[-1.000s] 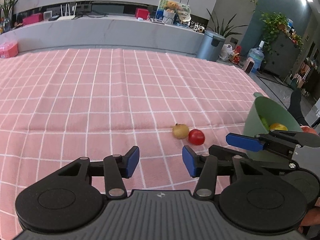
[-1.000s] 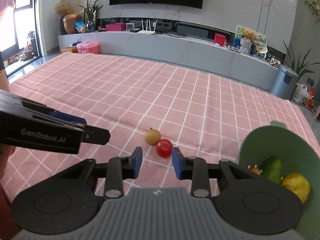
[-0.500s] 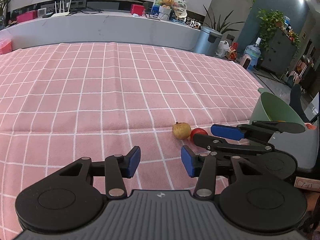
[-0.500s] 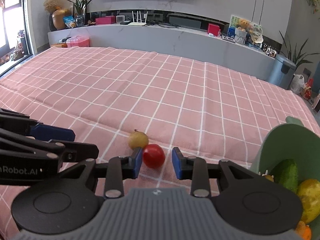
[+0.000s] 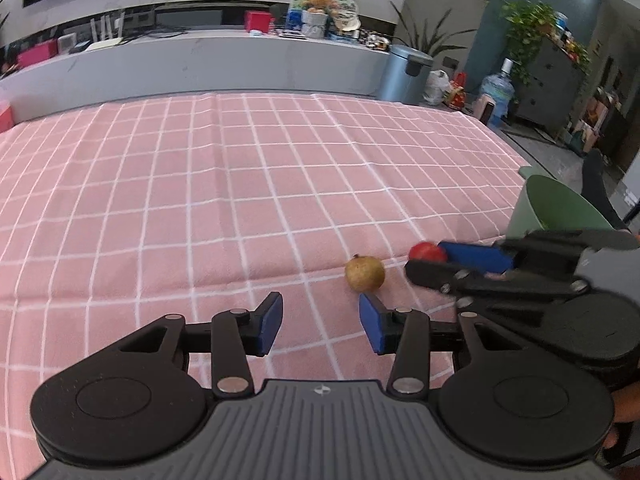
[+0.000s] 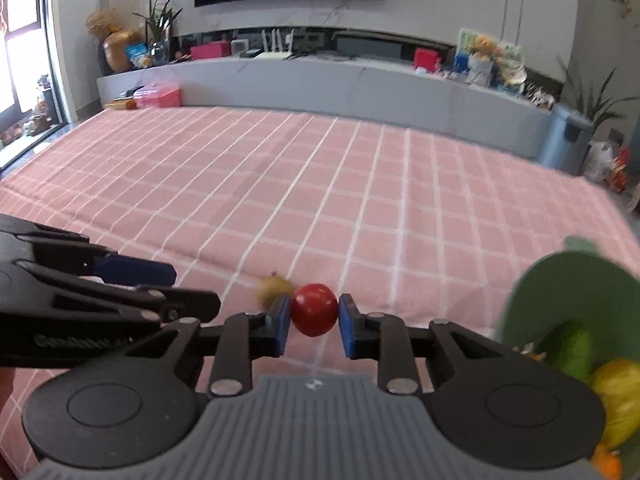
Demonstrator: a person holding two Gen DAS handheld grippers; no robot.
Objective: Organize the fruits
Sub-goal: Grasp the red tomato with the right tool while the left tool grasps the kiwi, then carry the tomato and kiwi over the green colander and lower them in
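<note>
A small red fruit point(image 6: 314, 309) lies on the pink checked cloth between the blue pads of my right gripper point(image 6: 313, 330), whose jaws stand around it and touch or nearly touch its sides. It also shows in the left wrist view point(image 5: 426, 251), partly hidden by the right gripper. A yellow-brown fruit point(image 5: 365, 273) lies just left of it point(image 6: 274, 287). My left gripper point(image 5: 320, 326) is open and empty, just short of the yellow-brown fruit. A green bowl point(image 6: 560, 280) at the right holds a green fruit point(image 6: 576, 346) and a yellow fruit point(image 6: 618, 388).
The pink cloth point(image 5: 240, 184) covers a wide surface running far back and left. The green bowl point(image 5: 556, 208) sits near its right edge. A grey counter point(image 6: 360, 80), a bin point(image 5: 404, 74) and plants stand beyond the far edge.
My right gripper has moved forward so the red fruit now sits between its pads, which have come in around it. The left gripper has stayed open and shifted slightly.
</note>
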